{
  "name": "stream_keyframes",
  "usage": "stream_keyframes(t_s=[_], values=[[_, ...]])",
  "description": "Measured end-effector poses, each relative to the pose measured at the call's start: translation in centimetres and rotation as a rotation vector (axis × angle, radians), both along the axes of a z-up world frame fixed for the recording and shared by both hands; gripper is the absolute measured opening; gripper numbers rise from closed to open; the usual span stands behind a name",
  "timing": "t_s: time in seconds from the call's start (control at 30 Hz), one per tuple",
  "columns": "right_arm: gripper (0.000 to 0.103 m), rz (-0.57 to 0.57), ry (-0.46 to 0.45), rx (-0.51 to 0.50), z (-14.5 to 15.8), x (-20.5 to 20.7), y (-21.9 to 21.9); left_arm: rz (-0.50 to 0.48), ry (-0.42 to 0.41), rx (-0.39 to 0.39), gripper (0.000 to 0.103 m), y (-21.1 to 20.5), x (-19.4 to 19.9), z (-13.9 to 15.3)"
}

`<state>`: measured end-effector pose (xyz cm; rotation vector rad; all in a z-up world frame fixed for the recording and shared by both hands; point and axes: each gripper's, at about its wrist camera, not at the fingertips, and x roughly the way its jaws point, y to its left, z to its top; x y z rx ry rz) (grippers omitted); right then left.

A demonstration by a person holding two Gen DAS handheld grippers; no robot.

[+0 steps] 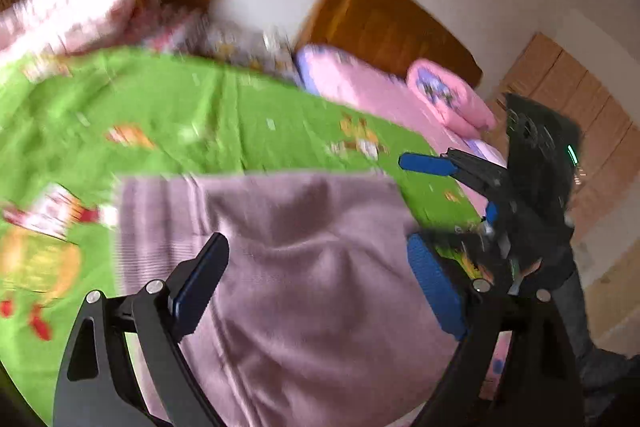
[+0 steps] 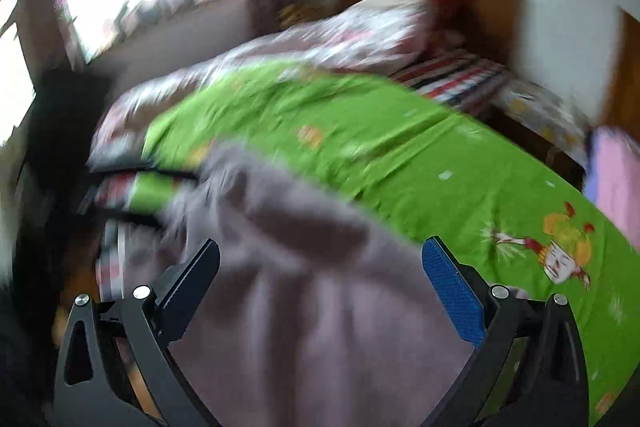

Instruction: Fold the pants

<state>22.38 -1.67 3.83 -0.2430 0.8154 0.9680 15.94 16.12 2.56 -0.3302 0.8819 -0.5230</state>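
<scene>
Left gripper (image 1: pixel 316 287) and right gripper (image 2: pixel 320 291) both hang with fingers spread, pinching nothing, over the mauve pants (image 1: pixel 288 267) lying on the green bedsheet (image 1: pixel 200 115); judging by that, each should pinch one edge squarely and carry it over evenly; no containers show; beyond, pink bedding (image 1: pixel 360 87).

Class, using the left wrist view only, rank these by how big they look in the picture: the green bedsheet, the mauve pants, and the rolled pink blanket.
1-2. Green bedsheet and mauve pants: similar; the pants lie nearer the camera, so unsure.
3. Rolled pink blanket: clearly smallest.
</scene>
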Motion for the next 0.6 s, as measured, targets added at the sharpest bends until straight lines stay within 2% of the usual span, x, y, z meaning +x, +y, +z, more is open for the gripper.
stream_keyframes(t_s=[0.07, 0.1, 0.13, 0.17, 0.2, 0.23, 0.37, 0.47, 0.5, 0.53, 0.6], values=[[0.098, 0.131, 0.03, -0.089, -2.7, -1.0, -1.3, -0.001, 0.074, 0.027, 0.09, -0.1, 1.6, -2.4], [0.098, 0.162, 0.047, -0.196, -5.1, -1.3, -1.2, 0.0, 0.087, 0.014, 0.09, 0.2, 1.7, -3.2], [0.098, 0.179, 0.039, -0.21, -6.0, -1.5, -1.7, -0.008, 0.075, -0.01, 0.09, 0.5, 1.6, -3.3], [0.098, 0.197, 0.006, -0.142, -5.7, -1.9, -3.3, -0.014, 0.067, -0.014, 0.088, 0.7, 1.4, -3.3], [0.098, 0.195, 0.015, -0.12, -5.7, -2.0, -4.4, -0.024, 0.053, 0.003, 0.082, 0.8, 1.1, -3.4], [0.097, 0.17, 0.013, -0.099, -5.7, -2.2, -5.8, -0.033, 0.045, 0.007, 0.081, 0.9, 0.9, -3.5], [0.097, 0.108, -0.014, -0.126, -5.6, -3.1, -7.6, -0.04, 0.046, 0.011, 0.081, 1.3, 1.5, -3.5], [0.097, 0.015, -0.042, -0.18, -4.4, -3.5, -7.9, 0.015, 0.02, 0.083, 0.08, 0.8, 0.1, -2.5], [0.097, 0.004, -0.066, -0.165, -3.6, -4.2, -7.7, 0.041, 0.007, 0.112, 0.082, 0.6, -0.8, -2.0], [0.097, 0.026, -0.084, -0.128, -3.4, -4.8, -7.8, 0.063, -0.034, 0.139, 0.082, 0.2, -2.3, -0.9], [0.098, 0.108, -0.118, -0.04, -1.7, -7.0, -6.7, 0.04, -0.123, 0.117, 0.09, -0.5, -5.2, 0.8]])
